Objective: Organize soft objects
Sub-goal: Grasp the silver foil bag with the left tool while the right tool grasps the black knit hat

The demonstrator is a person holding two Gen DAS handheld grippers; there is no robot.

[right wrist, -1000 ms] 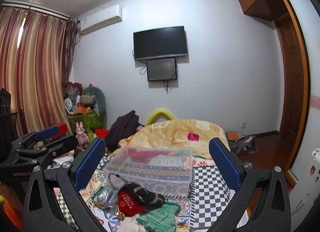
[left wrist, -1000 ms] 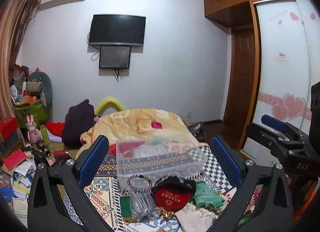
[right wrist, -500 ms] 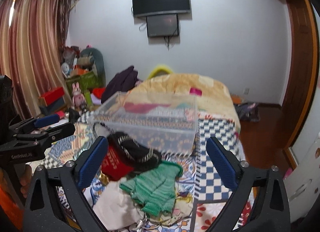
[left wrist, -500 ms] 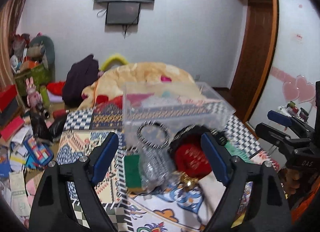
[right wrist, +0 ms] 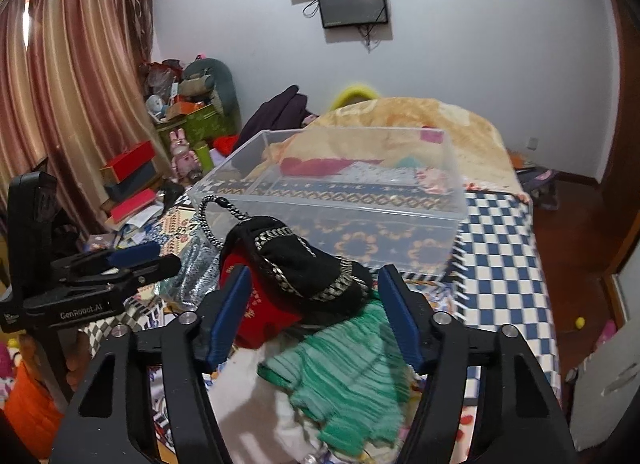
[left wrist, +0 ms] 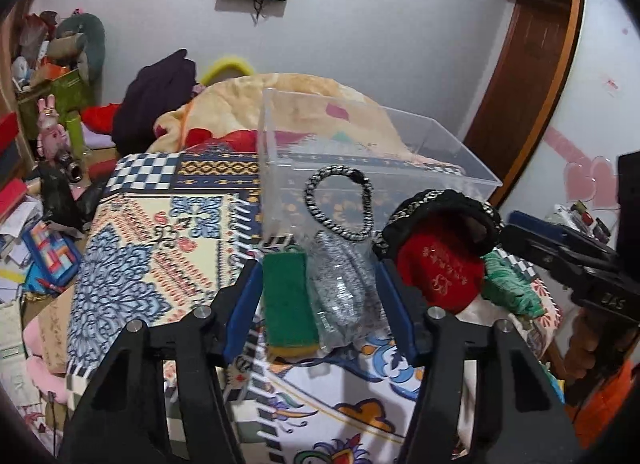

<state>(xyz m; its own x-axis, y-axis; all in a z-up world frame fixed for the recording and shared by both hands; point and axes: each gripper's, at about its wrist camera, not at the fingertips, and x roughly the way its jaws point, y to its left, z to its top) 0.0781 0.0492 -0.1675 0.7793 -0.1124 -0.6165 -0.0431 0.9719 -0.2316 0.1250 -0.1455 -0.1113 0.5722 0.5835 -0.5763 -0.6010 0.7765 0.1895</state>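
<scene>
A clear plastic box (left wrist: 360,168) (right wrist: 352,200) stands empty on the patterned bedspread. In front of it lies a pile of soft things. My left gripper (left wrist: 318,304) is open, its jaws either side of a green sponge pad (left wrist: 288,300) and a silver sequin pouch (left wrist: 340,288) with a black-and-white cord handle (left wrist: 340,200). My right gripper (right wrist: 314,316) is open above a black hat with gold trim (right wrist: 304,264), a red pouch (right wrist: 256,312) and a green knit cloth (right wrist: 340,380). A white cloth (right wrist: 248,392) lies under them.
A yellow blanket (right wrist: 400,120) is heaped behind the box. Boxes, toys and papers crowd the floor at the left (left wrist: 44,168). A wardrobe with pink hearts (left wrist: 588,180) stands at the right. The other gripper shows in each view (left wrist: 568,260) (right wrist: 88,280).
Both grippers have tilted down and moved closer to the pile in front of the box. The jaws have narrowed somewhat but stay open and hold nothing.
</scene>
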